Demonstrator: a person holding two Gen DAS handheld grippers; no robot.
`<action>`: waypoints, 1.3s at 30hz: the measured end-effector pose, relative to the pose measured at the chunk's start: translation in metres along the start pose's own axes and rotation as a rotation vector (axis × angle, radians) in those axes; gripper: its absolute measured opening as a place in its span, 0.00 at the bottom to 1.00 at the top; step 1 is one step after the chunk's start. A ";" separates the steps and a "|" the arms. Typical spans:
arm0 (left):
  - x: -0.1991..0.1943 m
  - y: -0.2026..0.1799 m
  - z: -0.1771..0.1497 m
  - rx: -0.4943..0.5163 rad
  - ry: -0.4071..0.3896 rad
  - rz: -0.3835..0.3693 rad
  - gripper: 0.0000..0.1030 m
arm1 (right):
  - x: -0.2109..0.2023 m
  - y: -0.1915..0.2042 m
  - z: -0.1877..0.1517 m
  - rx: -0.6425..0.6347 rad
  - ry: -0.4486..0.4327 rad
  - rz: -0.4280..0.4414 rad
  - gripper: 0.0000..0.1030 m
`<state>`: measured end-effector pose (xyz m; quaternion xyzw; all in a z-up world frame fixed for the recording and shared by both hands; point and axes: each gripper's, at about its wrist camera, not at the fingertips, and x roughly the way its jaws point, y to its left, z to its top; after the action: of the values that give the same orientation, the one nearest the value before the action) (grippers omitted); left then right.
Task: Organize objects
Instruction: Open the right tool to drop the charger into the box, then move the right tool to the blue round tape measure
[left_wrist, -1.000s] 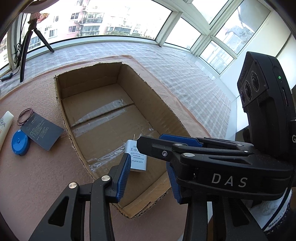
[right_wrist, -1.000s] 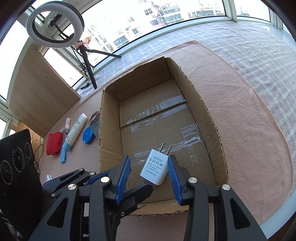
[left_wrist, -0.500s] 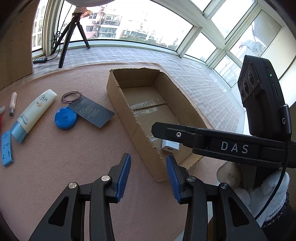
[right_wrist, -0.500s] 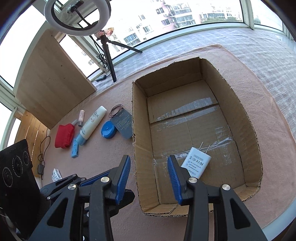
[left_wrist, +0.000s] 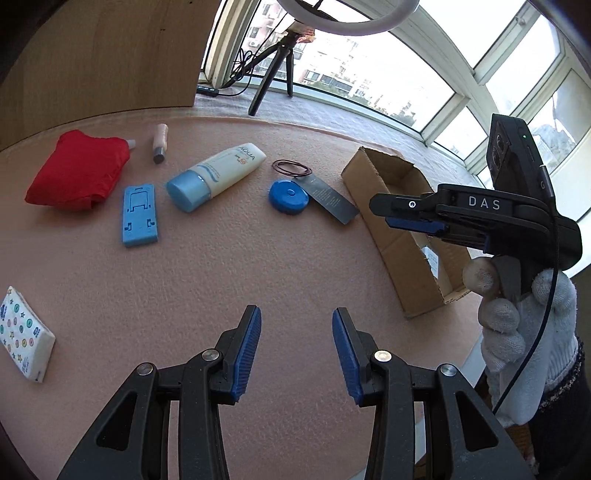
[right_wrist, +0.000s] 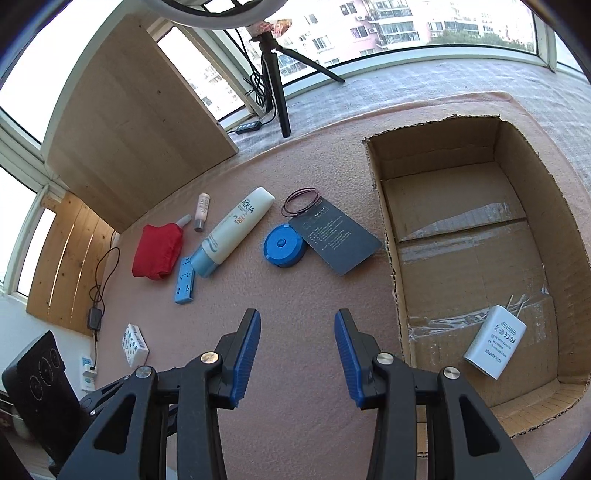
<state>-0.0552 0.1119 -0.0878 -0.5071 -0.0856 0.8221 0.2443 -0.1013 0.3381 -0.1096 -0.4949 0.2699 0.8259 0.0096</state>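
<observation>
An open cardboard box (right_wrist: 458, 229) (left_wrist: 388, 236) lies on the pink felt mat, with a white power adapter (right_wrist: 494, 344) on its floor near the front. Left of the box lie a dark card (right_wrist: 334, 240) (left_wrist: 331, 199), a blue round tape measure (right_wrist: 284, 246) (left_wrist: 288, 196), hair ties (right_wrist: 300, 201), an AQUA tube (right_wrist: 231, 232) (left_wrist: 214, 177), a blue phone stand (left_wrist: 139, 215) (right_wrist: 184, 282), a red pouch (left_wrist: 79, 170) (right_wrist: 158, 251) and a small bottle (left_wrist: 160, 143). My left gripper (left_wrist: 296, 338) and right gripper (right_wrist: 297, 338) are both open and empty above the mat.
A tissue pack (left_wrist: 24, 334) (right_wrist: 134, 344) lies at the near left. A ring-light tripod (right_wrist: 275, 85) and a wooden panel (right_wrist: 133, 110) stand at the back. The right gripper's body (left_wrist: 476, 218) hangs over the box in the left wrist view.
The right gripper let go of the white adapter, which now lies in the box. Both grippers pulled back and swung left toward the loose objects.
</observation>
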 end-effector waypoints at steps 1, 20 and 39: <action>-0.004 0.006 -0.002 -0.012 -0.004 0.005 0.42 | 0.005 0.006 0.003 -0.012 0.003 0.001 0.37; -0.040 0.083 -0.023 -0.152 -0.018 0.077 0.43 | 0.119 0.034 0.090 -0.098 0.148 -0.042 0.37; -0.023 0.078 -0.011 -0.121 0.014 0.037 0.43 | 0.145 0.040 0.072 -0.153 0.216 -0.114 0.37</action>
<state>-0.0613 0.0324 -0.1053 -0.5279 -0.1241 0.8163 0.1986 -0.2449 0.3001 -0.1852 -0.5945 0.1770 0.7843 -0.0106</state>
